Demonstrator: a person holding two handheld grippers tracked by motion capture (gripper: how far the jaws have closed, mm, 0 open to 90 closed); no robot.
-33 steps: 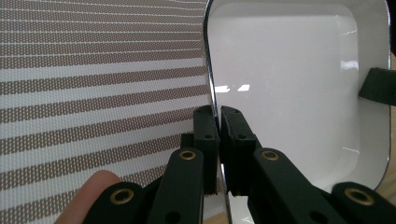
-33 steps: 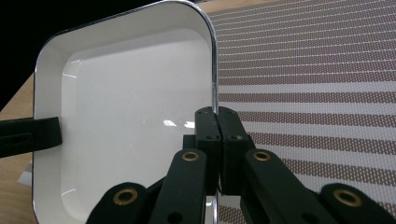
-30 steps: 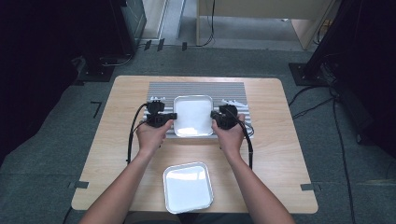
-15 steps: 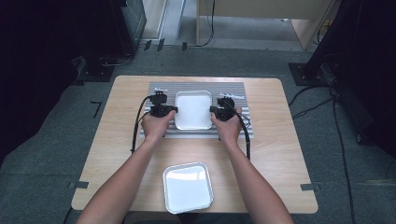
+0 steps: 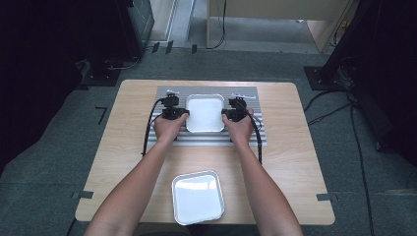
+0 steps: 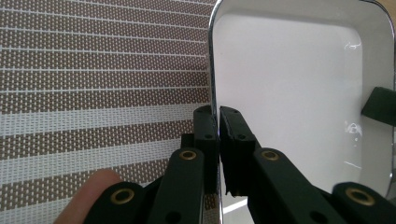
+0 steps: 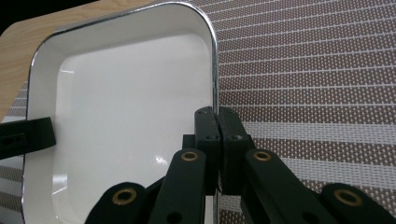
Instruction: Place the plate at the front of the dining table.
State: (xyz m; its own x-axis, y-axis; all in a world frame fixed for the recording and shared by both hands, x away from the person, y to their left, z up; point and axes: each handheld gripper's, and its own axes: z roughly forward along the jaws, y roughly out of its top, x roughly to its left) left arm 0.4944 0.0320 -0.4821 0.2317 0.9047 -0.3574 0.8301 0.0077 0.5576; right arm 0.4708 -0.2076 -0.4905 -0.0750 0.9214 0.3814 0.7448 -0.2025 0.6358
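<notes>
At upper centre of the high view, the tray (image 5: 205,113) sits on the striped mat (image 5: 246,138), left gripper (image 5: 180,112) and right gripper (image 5: 227,114) each pinching an opposite rim; keep both level, releasing together.

Second white tray (image 5: 197,197), wooden table (image 5: 295,162)

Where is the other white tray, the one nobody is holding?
In the high view the free tray lies at the table's near edge, between the person's forearms, closer to the person than the striped mat.
</notes>
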